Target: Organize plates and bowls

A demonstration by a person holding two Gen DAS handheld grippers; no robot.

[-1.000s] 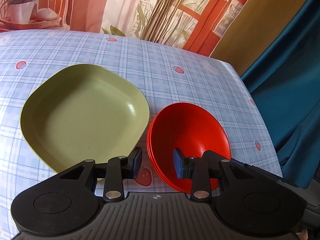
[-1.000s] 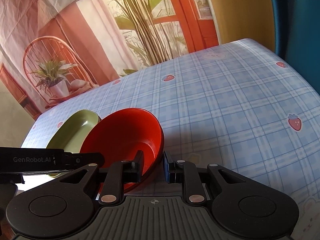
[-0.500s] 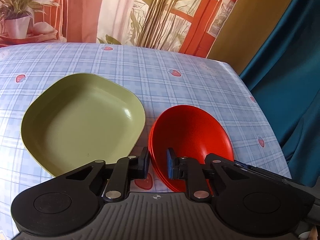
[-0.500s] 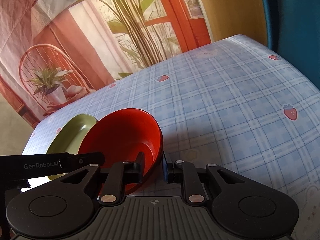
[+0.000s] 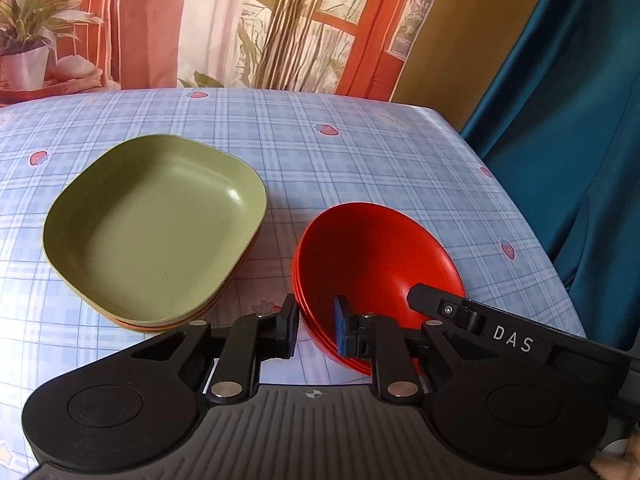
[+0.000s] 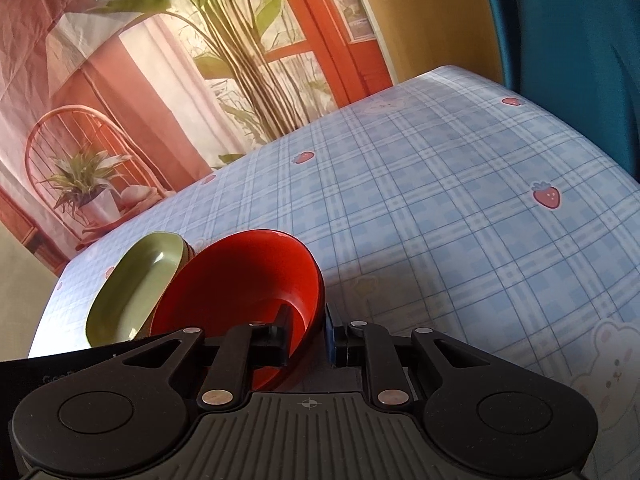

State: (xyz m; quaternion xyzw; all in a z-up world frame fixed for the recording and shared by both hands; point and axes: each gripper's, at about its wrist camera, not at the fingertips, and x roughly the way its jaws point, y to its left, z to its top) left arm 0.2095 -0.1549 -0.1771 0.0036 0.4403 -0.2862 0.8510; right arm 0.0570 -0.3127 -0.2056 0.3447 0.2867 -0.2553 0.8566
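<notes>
plate (image 5: 152,232): pale green, an orange edge showing beneath | bowls (image 5: 376,264): glossy red | surface (image 5: 360,160): light blue and white plaid with small pink strawberries, a pale bunny print (image 6: 608,364) | left claw (image 5: 316,330): black, blue pad | right claw (image 6: 308,338): black, blue pad | curtain (image 5: 580,120): teal | backdrop (image 5: 280,20): printed red window, green plants
</notes>
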